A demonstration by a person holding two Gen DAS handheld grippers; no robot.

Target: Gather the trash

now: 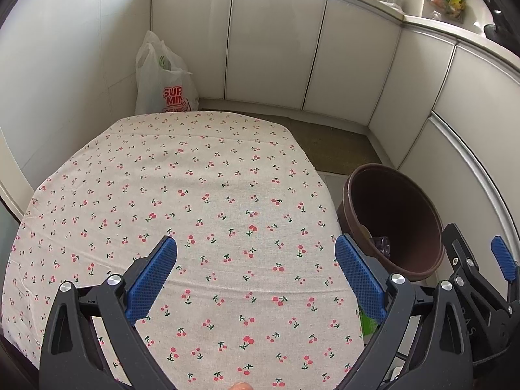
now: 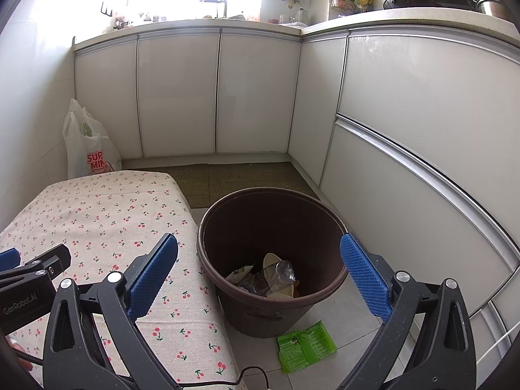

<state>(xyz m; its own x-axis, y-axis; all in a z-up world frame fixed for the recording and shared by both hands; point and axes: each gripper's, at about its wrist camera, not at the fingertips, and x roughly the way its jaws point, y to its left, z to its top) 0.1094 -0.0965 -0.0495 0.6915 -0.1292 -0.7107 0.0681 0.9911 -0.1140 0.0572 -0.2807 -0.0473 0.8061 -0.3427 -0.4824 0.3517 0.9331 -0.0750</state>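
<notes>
The left gripper (image 1: pixel 256 260) is wide open. Its two blue pads (image 1: pixel 152 279) stand far apart at the bottom of the left wrist view, and nothing is between them. It hangs over a table with a cherry cloth (image 1: pixel 195 195) and does not touch it.

The right gripper (image 2: pixel 260 263) is wide open too. It holds nothing. In the right wrist view one blue pad (image 2: pixel 152 276) is over the edge of the cherry cloth and the other is over to the right, above the floor. The brown bin (image 2: pixel 269 305) sits between them in the middle of the frame, lower down on the floor, just beside the table.

Inside the bin lie a squashed clear bottle (image 2: pixel 276 276) and some bits of paper. On the floor tiles, touching the bottom of the bin or very close to it, lies a green wrapper (image 2: pixel 305 344) in the lower middle of the frame. It is flat and crumpled.

A white shopping bag (image 2: pixel 87 149) with red letters stands in the corner at the left of the frame, past the far end of the table. White cupboard doors (image 2: pixel 178 97) run along the back and the right side.
</notes>
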